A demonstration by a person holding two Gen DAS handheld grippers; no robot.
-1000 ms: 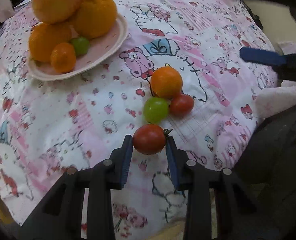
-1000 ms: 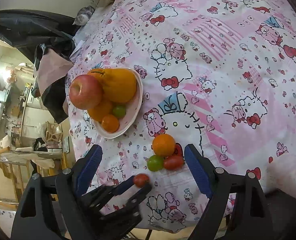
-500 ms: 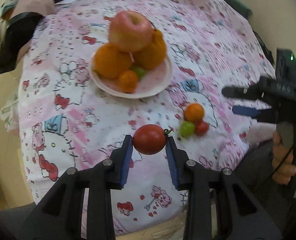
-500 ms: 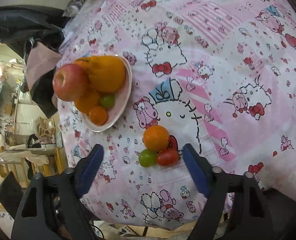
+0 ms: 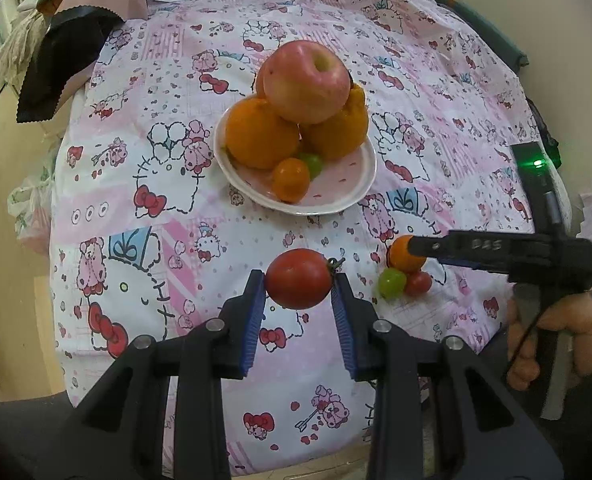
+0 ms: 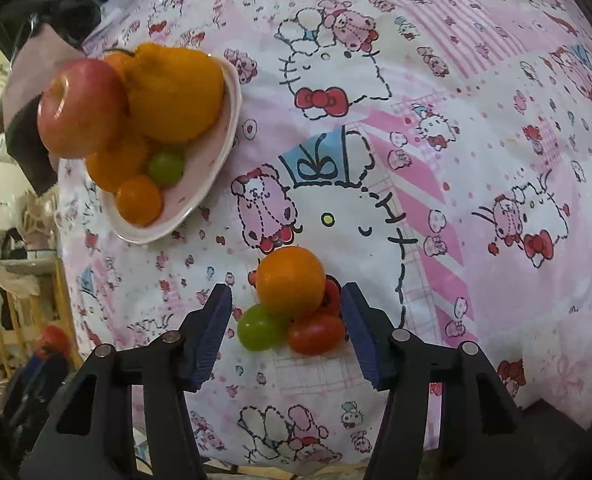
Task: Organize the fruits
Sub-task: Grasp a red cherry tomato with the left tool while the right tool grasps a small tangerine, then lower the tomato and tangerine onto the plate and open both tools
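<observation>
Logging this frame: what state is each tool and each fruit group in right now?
left tool: shut on red tomato, lifted off the cloth
right tool: open, straddling the loose fruit
small orange, green grape, small tomato: clustered on tablecloth
plate: piled, apple on top

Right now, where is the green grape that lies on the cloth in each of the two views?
Left wrist view: the green grape lies right of centre, below the small orange and beside a small tomato, under the right gripper.
Right wrist view: the grape lies low in the centre, between the open right fingers.
Shared landmark: the plate with the apple on top.
</observation>
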